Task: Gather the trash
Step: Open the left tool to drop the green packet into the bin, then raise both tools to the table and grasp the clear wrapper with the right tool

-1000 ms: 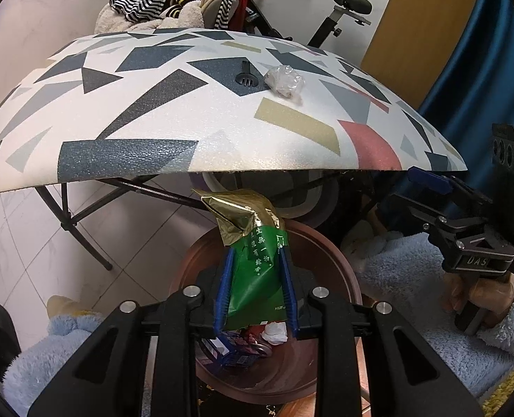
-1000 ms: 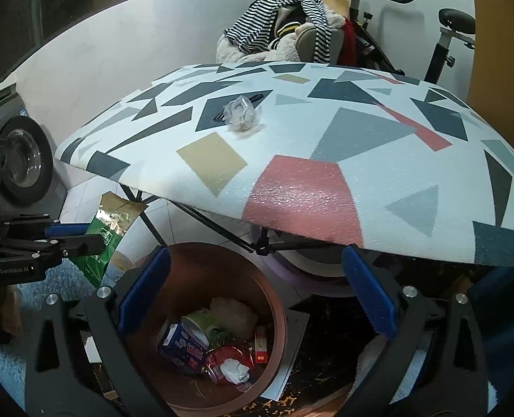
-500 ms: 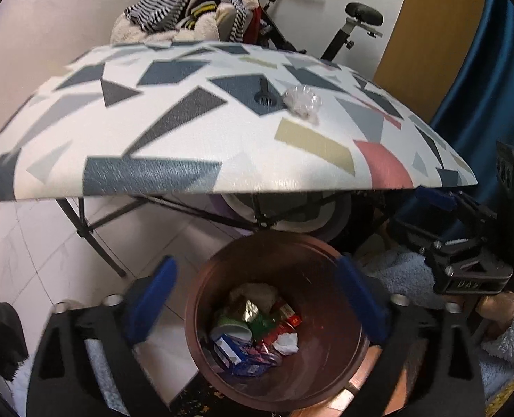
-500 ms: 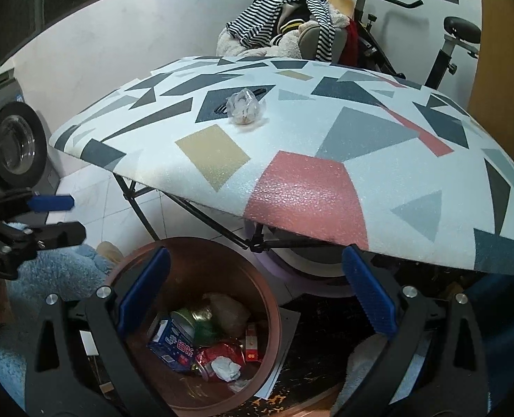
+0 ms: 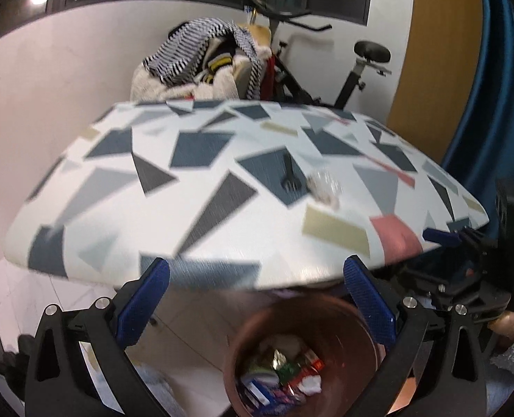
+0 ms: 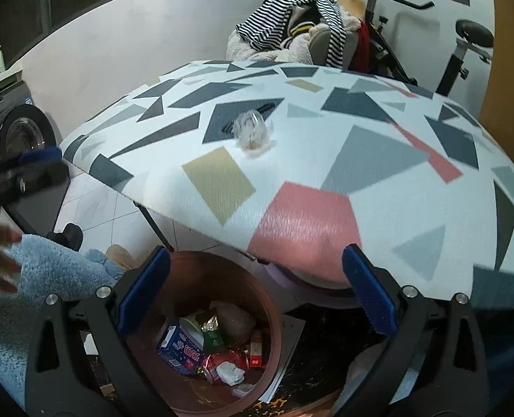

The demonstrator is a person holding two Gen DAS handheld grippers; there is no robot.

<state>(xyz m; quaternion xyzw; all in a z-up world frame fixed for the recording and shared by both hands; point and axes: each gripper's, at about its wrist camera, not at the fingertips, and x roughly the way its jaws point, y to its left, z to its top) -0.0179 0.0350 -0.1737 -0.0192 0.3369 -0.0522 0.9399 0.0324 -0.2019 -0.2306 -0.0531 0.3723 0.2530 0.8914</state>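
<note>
A brown round bin [image 5: 305,316] [image 6: 201,271] stands on the floor below the table's near edge, with several wrappers and a green packet [image 5: 286,368] [image 6: 214,337] inside. A crumpled clear plastic wrapper [image 5: 323,187] [image 6: 253,132] lies on the patterned tabletop [image 5: 222,208] [image 6: 326,160]. My left gripper [image 5: 257,299] is open and empty, raised above the bin and facing the table edge. My right gripper [image 6: 257,288] is open and empty over the bin's right side. Each gripper shows at the other view's edge.
A black slot fitting [image 5: 290,177] sits in the tabletop beside the wrapper. Clothes [image 5: 204,62] are piled behind the table next to an exercise bike [image 5: 361,69]. Folding table legs [image 6: 152,222] cross above the bin. A blue fluffy sleeve [image 6: 48,271] is at the left, a washing machine [image 6: 20,135] beyond.
My left gripper let go of the green packet, which dropped into the bin, then opened wide and rose so the tabletop fills its view. The right gripper stayed open and nearly still.
</note>
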